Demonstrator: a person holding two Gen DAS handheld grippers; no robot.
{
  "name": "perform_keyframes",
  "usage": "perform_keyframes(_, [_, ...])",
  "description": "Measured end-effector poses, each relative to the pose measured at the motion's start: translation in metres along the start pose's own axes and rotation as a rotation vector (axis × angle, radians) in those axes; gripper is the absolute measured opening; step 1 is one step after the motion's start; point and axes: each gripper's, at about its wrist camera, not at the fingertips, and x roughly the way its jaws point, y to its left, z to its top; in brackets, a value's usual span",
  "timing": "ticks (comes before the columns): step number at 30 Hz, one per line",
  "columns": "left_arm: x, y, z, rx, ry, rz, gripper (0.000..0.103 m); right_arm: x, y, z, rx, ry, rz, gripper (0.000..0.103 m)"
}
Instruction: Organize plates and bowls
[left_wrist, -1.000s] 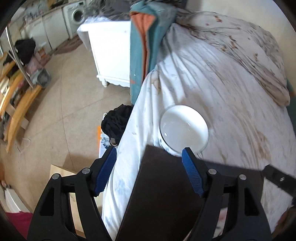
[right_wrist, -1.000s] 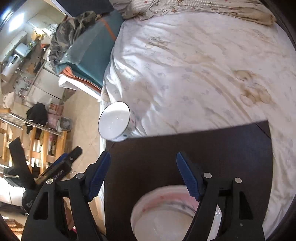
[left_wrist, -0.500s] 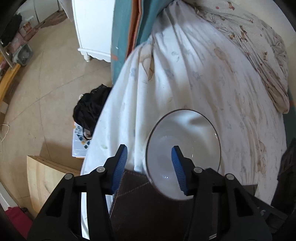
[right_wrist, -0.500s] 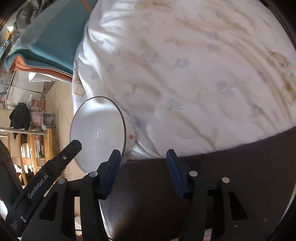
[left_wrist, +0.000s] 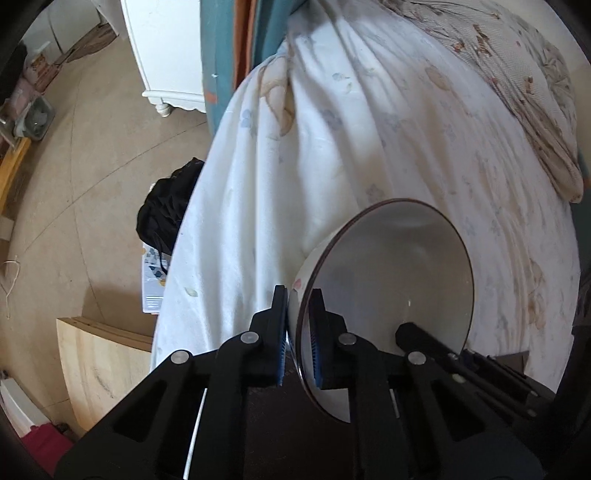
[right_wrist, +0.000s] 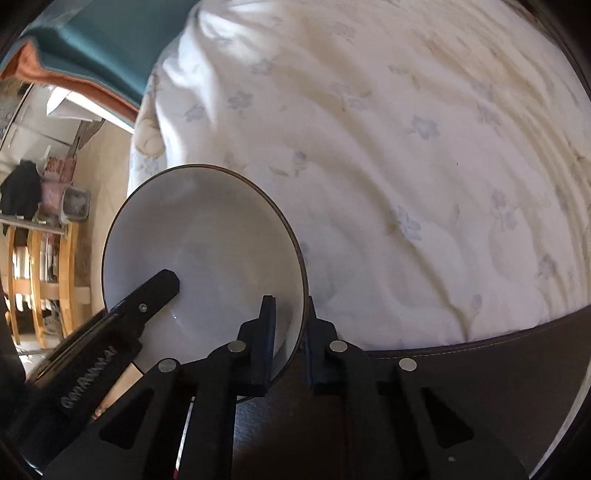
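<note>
A white bowl with a thin dark rim is held tilted above the bed's edge. My left gripper is shut on its near-left rim, one pad outside the wall and one inside. In the right wrist view the same bowl shows, and my right gripper is shut on its near-right rim. The other gripper's finger reaches into the bowl in each view. No plate shows now.
A white flowered bed sheet lies behind the bowl. A dark brown board sits below the grippers. A teal and orange blanket, a white cabinet, a black bag and a wooden panel stand at the left on the floor side.
Both grippers moved in on the bowl and closed on its rim, from open a second ago. The bowl now stands tilted and nearer. The pink-rimmed plate left the right view.
</note>
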Motion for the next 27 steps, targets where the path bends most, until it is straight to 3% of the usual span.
perform_keyframes(10, [-0.051, -0.040, -0.017, 0.122, -0.094, -0.029, 0.008, -0.052, -0.015, -0.016, 0.009, -0.065, 0.017, 0.015])
perform_keyframes(16, [-0.086, -0.074, -0.041, 0.191, -0.134, -0.074, 0.008, -0.096, -0.036, -0.044, 0.034, -0.120, 0.012, 0.015])
perform_keyframes(22, [-0.134, -0.124, -0.095, 0.379, -0.248, -0.033, 0.008, -0.148, -0.066, -0.086, 0.054, -0.210, 0.036, 0.014])
perform_keyframes(27, [-0.170, -0.140, -0.136, 0.436, -0.286, -0.075, 0.008, -0.188, -0.085, -0.132, 0.054, -0.265, 0.061, 0.014])
